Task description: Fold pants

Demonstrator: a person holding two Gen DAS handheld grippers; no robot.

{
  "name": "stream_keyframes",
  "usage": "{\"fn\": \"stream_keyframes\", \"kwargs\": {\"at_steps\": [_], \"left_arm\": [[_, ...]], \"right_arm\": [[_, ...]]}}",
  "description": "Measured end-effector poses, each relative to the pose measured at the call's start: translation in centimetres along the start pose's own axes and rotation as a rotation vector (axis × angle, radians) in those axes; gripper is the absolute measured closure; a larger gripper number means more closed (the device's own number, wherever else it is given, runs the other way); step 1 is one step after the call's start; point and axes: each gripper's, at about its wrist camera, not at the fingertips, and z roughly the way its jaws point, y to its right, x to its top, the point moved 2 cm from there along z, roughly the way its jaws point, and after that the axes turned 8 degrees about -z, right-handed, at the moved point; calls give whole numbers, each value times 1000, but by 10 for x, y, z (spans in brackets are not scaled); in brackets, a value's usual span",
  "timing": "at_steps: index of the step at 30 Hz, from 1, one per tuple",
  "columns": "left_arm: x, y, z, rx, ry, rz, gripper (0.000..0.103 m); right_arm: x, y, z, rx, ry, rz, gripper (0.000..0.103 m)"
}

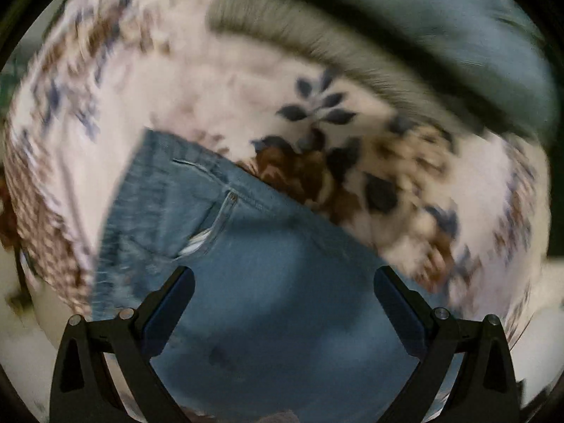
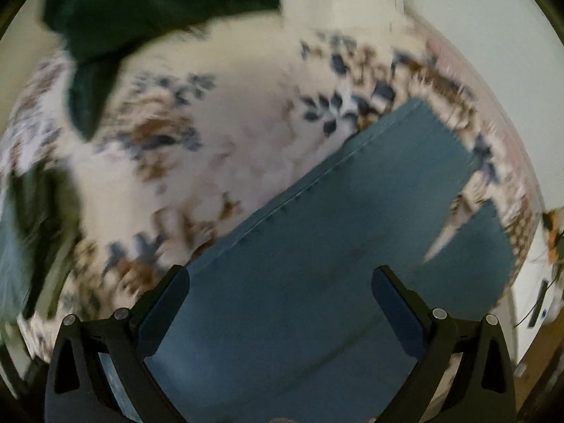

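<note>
Blue jeans (image 1: 268, 282) spread on the floral bedspread (image 1: 246, 81).
My left tongs (image 1: 282, 282) and right tongs (image 2: 280, 282) both gape wide above the denim, gripping nothing.

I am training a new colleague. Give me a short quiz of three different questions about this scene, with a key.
1. True or false: both the left gripper and the right gripper are open.
2. What garment lies under the grippers?
3. The bedcover is: A plain white, B flowered, C striped.

Key
1. True; the jaws stand wide apart in both views.
2. Blue jeans; the left view shows the pocket, the right view the legs.
3. B
</note>
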Motion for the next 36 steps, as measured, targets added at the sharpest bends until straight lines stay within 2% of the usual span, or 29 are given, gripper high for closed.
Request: {"fn": "stream_keyframes", "kwargs": {"at_steps": [4,6,9,11,12,13,14,15,16,17,19,22,26,29,30,31,33,34,35,36], "left_arm": [[22,-10,45,-4,-77,-149,0],[26,-19,64,12,-110,-224,0],[23,-24,76,51,-108,-259,0],[15,-22,73,62,-83,-252,2],[9,-22,67,54,-54,-242,5],[4,-20,61,44,-23,-236,15],[-3,-21,53,28,14,-228,35],[-8,-21,46,16,39,-220,49],[-16,-25,37,5,75,-208,63],[-25,-29,29,-39,98,-200,65],[-43,-40,15,-124,125,-196,70],[-65,-52,0,-201,154,-182,77],[-118,-71,-53,-309,225,-148,80],[-171,-97,-95,-382,264,-112,80],[-178,-102,-105,-392,267,-98,81],[-205,-116,-116,-403,274,-74,81],[-233,-146,-123,-428,272,-72,81],[-223,-154,-116,-434,267,-74,82],[-247,-176,-112,-436,248,-94,83],[-239,-183,-98,-440,232,-110,83]], "right_arm": [[35,21,75,-28,-81,108,0],[45,29,99,-66,-99,140,0],[56,41,129,-99,-127,190,0],[57,45,141,-91,-147,213,0],[57,47,146,-81,-151,222,1],[57,48,150,-77,-151,219,6],[55,47,151,-79,-148,200,10],[54,47,151,-84,-143,181,21],[52,46,150,-87,-134,158,39],[51,47,149,-86,-127,144,49],[44,48,147,-60,-120,124,87],[32,54,137,-10,-97,112,94],[8,69,114,51,-37,82,96],[-27,95,89,102,18,67,96],[-45,106,76,122,46,53,96],[-59,110,61,131,57,30,96],[-82,120,38,147,69,3,96],[-96,129,28,150,74,-17,97],[-108,140,16,151,72,-29,97],[-134,154,14,153,68,-38,97]]}}
